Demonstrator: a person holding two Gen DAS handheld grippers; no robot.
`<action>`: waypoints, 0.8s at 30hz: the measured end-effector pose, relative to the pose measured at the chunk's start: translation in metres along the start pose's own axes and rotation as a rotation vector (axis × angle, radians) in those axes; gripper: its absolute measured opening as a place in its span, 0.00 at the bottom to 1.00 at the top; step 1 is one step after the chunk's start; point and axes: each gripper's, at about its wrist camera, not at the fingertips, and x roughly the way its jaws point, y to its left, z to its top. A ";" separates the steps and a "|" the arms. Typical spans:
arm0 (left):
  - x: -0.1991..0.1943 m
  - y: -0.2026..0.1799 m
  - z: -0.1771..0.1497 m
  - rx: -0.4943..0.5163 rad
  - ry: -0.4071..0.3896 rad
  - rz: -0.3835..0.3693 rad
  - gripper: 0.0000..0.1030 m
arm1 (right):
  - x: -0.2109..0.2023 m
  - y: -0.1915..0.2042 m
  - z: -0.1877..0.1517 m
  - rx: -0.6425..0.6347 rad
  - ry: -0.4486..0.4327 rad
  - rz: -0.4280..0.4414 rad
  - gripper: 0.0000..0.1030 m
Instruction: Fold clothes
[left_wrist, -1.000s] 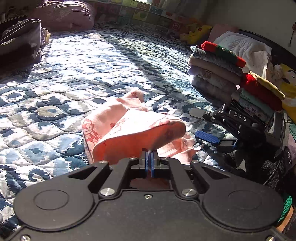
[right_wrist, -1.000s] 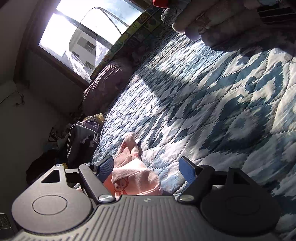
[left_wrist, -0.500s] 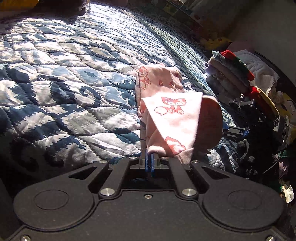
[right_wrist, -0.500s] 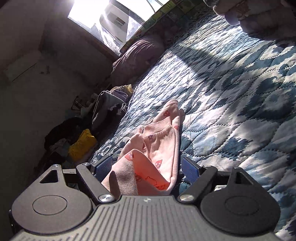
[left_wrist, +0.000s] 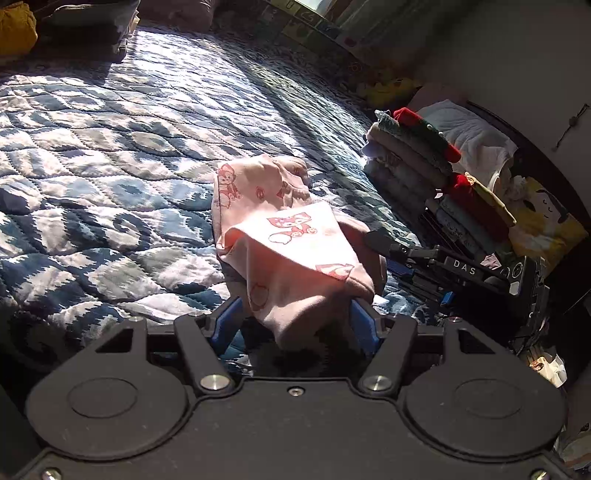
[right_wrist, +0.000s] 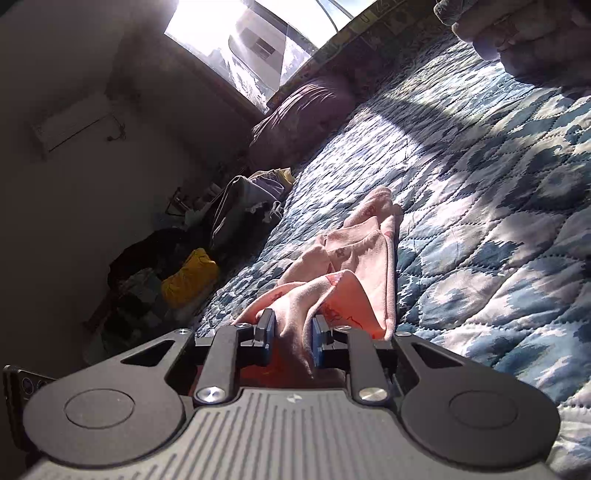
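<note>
I am viewing a pink garment (left_wrist: 291, 236) with red fox prints, lying partly folded on the blue-and-white quilted bed (left_wrist: 110, 155). Its far end is resting on the quilt; its near end is lifting off the bed toward both grippers.

Left gripper (left_wrist: 295, 325): I am seeing its jaws standing wide apart, blue pads on either side of the hanging fabric. The cloth is draping down between them, and no pinch is visible, so I am reading this gripper as released.

Right gripper (right_wrist: 290, 338): its jaws are drawn in to a narrow gap with a fold of the pink garment (right_wrist: 354, 266) running between the blue pads. I am reading this as a clamp on the cloth. In the left wrist view, the right gripper (left_wrist: 391, 258) is sitting just beside the garment's right edge.

A stack of folded clothes (left_wrist: 410, 162) is standing on the bed to the right of the garment, well apart from it. A yellow item (right_wrist: 190, 277) is lying among dark clutter beyond the bed's left edge, and a window (right_wrist: 251, 37) is admitting strong sunlight across the quilt.
</note>
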 end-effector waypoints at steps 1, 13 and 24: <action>0.001 0.000 0.001 -0.014 0.001 -0.008 0.61 | -0.002 0.003 -0.001 -0.003 -0.011 -0.002 0.17; 0.023 0.022 0.007 -0.238 0.075 -0.052 0.62 | -0.036 0.025 -0.022 0.026 -0.086 0.002 0.09; -0.012 0.075 -0.009 -0.434 -0.051 0.034 0.09 | -0.037 0.017 -0.043 0.100 -0.088 -0.139 0.03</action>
